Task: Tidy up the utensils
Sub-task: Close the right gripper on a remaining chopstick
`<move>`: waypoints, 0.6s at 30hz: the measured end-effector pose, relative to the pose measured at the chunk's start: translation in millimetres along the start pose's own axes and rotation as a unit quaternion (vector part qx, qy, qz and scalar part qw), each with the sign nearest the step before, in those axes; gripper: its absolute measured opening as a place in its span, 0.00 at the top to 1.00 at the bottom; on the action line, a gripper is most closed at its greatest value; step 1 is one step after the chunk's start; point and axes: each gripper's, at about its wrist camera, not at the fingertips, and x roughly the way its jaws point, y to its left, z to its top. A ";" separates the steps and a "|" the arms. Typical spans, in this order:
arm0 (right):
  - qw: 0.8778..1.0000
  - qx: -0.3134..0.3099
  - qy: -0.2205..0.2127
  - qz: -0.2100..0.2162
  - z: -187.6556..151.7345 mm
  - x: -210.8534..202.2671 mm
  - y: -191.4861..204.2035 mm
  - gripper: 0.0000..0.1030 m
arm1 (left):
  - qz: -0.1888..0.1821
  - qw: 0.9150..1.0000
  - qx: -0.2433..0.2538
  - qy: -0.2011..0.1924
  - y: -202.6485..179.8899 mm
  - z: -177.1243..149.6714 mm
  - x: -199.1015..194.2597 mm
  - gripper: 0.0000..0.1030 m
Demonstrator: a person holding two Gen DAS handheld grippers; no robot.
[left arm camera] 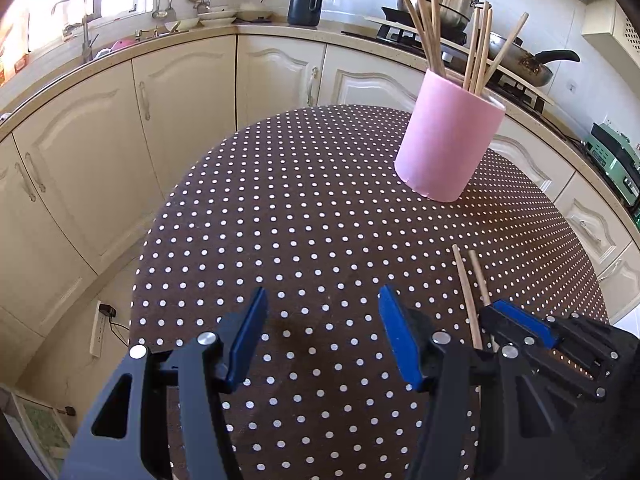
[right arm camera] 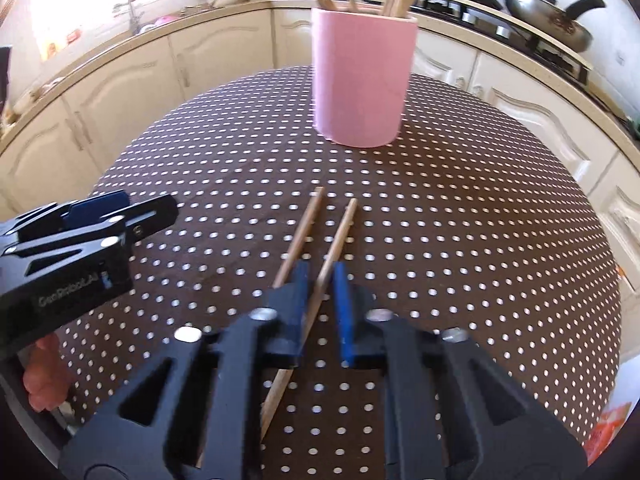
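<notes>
The left claw point(left arm camera: 322, 336) hangs half open over bare dotted table point(left arm camera: 320, 220), nothing between its fingers. Just right of it, the right claw point(right arm camera: 319, 280) is pinched on one chopstick point(right arm camera: 338, 236); its twin point(right arm camera: 298, 236) lies just left, outside the jaws. The pink cup point(right arm camera: 363, 76) of chopsticks stands beyond.

Two wooden chopsticks point(right arm camera: 306, 224) lie flat on my dotted surface point(right arm camera: 480, 240), side by side and nearly parallel, a narrow gap between them, tips aimed toward the far edge. The right-hand one point(right arm camera: 340, 232) runs in between my right fingers point(right arm camera: 300, 300), which are closed on it. Toward the far edge stands a pink cylindrical holder point(right arm camera: 362, 80), upright, with a bundle of similar wooden chopsticks point(left arm camera: 478, 44) leaning out of its open top at splayed angles.
</notes>
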 end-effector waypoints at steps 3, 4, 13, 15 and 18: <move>0.999 0.020 -0.001 0.030 -1.3 0.5 -8.5 0.93 | -0.001 1.000 0.001 0.000 -1.6 -1.2 -1.8 0.43; 0.999 0.025 -0.001 0.036 -1.2 0.6 -10.3 0.93 | -0.003 1.000 0.002 0.002 -3.2 -1.3 -2.4 0.43; 0.996 0.078 -0.008 0.043 -15.0 -12.2 -35.3 0.94 | -0.032 0.999 0.033 0.013 -32.4 -5.5 -7.1 0.43; 0.995 0.085 -0.006 0.044 -19.3 -15.6 -41.3 0.94 | -0.040 0.998 0.044 0.015 -42.4 -5.9 -7.9 0.43; 0.994 0.093 -0.007 0.054 -21.1 -17.9 -50.0 0.94 | -0.048 0.997 0.060 0.019 -55.5 -6.9 -7.4 0.43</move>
